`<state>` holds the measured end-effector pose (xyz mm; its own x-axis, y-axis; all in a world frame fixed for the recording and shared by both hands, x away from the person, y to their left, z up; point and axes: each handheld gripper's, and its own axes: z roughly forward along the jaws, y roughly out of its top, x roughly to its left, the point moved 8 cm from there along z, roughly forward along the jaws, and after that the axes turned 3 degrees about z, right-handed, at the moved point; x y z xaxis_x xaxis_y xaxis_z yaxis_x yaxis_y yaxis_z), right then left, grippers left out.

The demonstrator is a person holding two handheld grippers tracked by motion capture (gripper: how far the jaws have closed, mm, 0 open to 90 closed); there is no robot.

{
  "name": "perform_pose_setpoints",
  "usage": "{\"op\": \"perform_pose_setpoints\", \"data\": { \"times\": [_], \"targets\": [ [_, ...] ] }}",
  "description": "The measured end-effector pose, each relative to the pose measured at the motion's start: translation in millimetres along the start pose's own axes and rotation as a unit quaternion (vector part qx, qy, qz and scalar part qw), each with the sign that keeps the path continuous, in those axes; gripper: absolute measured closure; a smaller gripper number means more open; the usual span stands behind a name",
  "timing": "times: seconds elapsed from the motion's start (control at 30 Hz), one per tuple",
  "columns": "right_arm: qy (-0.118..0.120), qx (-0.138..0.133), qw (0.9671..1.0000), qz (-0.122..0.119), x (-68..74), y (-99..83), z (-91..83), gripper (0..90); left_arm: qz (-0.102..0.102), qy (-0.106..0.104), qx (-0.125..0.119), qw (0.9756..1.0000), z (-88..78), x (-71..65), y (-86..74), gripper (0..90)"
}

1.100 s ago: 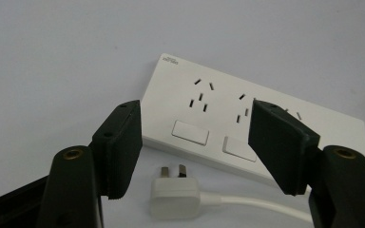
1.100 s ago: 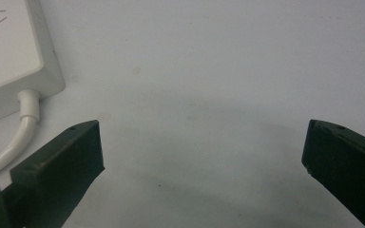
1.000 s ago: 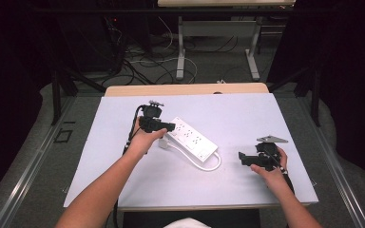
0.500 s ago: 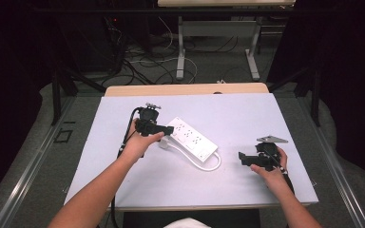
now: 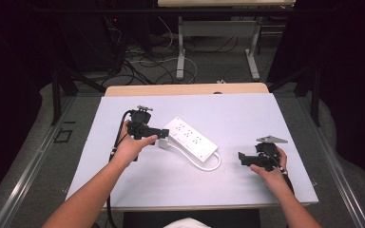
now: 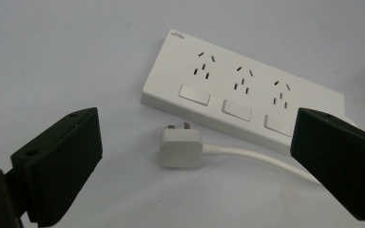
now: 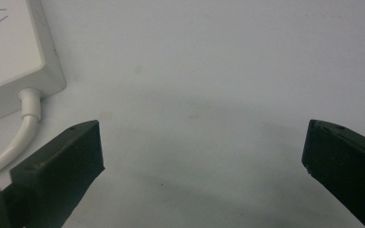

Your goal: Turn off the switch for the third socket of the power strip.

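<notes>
My left gripper [image 5: 158, 137] has just been opening; the plug [image 6: 181, 148] lies free beside the strip [image 6: 240, 97]. Right gripper [image 5: 246, 159] idles open. Plugging in remains.

Left gripper view: far end of the power strip [image 6: 242, 95] hidden behind the right jaw; cord [image 6: 252, 156] passes behind that jaw too. Logo print at the strip's corner too small to read. Right gripper view: power strip [image 7: 9, 52] cut off by the left and top edges; its cord [image 7: 9, 147] leaves at the left edge.
</notes>
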<state>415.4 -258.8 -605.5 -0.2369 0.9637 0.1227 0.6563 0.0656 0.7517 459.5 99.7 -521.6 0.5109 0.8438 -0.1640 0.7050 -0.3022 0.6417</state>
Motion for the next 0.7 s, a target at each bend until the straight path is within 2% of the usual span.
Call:
{"op": "perform_pose_setpoints", "data": {
  "times": [0.37, 0.43, 0.7],
  "targets": [
    [0.000, 0.000, 1.0000, 0.000, 0.5, -0.1, 0.0, 0.0, -0.006, 0.002, -0.009, 0.9999, -15.7, 10.8, -10.9, 0.2],
    [-0.001, 0.000, 1.0000, 0.000, 0.5, -0.1, 0.1, 0.0, -0.010, -0.004, -0.009, 0.9999, -18.3, 12.4, -12.9, 0.2],
    [0.000, -0.001, 1.0000, 0.001, 0.5, -0.1, -0.1, 0.0, -0.020, 0.009, -0.014, 0.9997, -27.2, 24.6, -23.5, 0.2]
  ]
}}
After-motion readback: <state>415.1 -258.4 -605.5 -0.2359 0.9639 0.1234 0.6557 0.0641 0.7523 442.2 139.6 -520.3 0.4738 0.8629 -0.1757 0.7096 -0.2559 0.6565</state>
